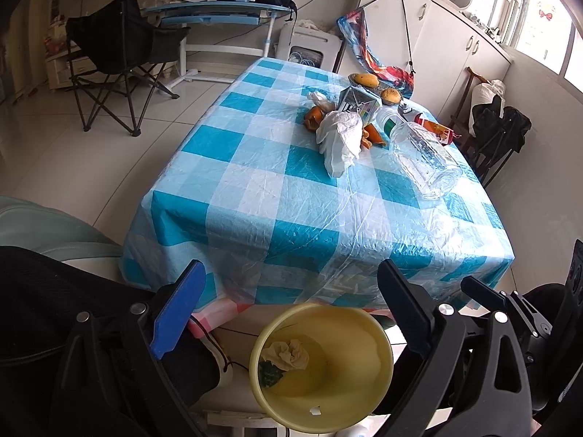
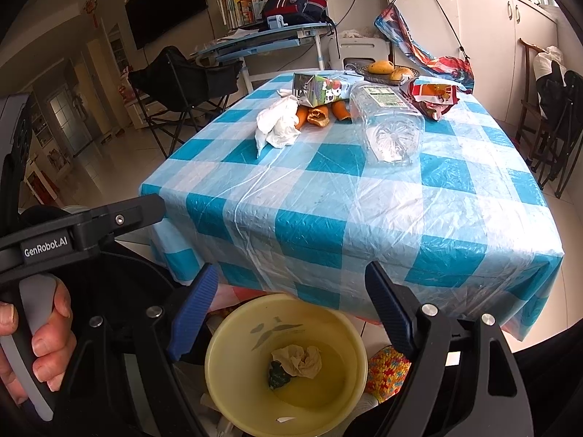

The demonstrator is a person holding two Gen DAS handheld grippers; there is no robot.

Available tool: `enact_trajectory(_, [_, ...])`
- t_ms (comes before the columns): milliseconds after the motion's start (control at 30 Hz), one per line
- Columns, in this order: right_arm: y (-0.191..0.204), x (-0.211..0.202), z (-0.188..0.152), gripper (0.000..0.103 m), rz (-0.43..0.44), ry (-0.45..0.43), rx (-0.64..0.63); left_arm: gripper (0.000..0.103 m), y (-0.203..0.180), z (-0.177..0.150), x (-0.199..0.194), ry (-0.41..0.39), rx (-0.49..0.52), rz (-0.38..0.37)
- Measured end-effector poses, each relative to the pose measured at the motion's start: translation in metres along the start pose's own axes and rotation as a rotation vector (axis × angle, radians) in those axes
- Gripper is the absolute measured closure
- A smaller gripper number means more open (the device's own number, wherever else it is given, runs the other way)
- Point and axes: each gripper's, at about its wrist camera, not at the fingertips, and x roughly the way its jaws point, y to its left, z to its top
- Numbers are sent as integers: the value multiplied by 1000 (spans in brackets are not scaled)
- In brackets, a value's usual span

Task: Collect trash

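Both my tongs hang over the yellow bin (image 1: 320,367), which sits on the floor at the bottom middle of both views, just below the near edge of the table (image 1: 277,189). My left gripper (image 1: 291,291) has its jaws spread wide with nothing between them, and my right gripper (image 2: 291,298) is open too and empty. In the right wrist view you can see my hand (image 2: 40,342) at the lower left, wrapped around the handle.

Inside the bin there's a crumpled brownish tissue (image 2: 298,360) and a dark green scrap (image 2: 277,378) touching it.

The rest of the trash sits on the blue checked tablecloth, upper middle of the frame: a white crumpled napkin (image 1: 340,138), orange peels (image 2: 317,115) right beside it, a juice carton (image 2: 320,89) lying behind them, a clear plastic bottle (image 2: 391,127) on its side to the right, and a red snack wrapper (image 2: 433,100) further right. Behind it all there's a fruit bowl (image 2: 386,71).
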Motion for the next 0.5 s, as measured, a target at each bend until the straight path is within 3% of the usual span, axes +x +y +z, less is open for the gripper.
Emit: enact_trajectory(500, [1, 1, 0, 23, 0, 2, -1, 9, 7, -2, 0, 0, -6, 6])
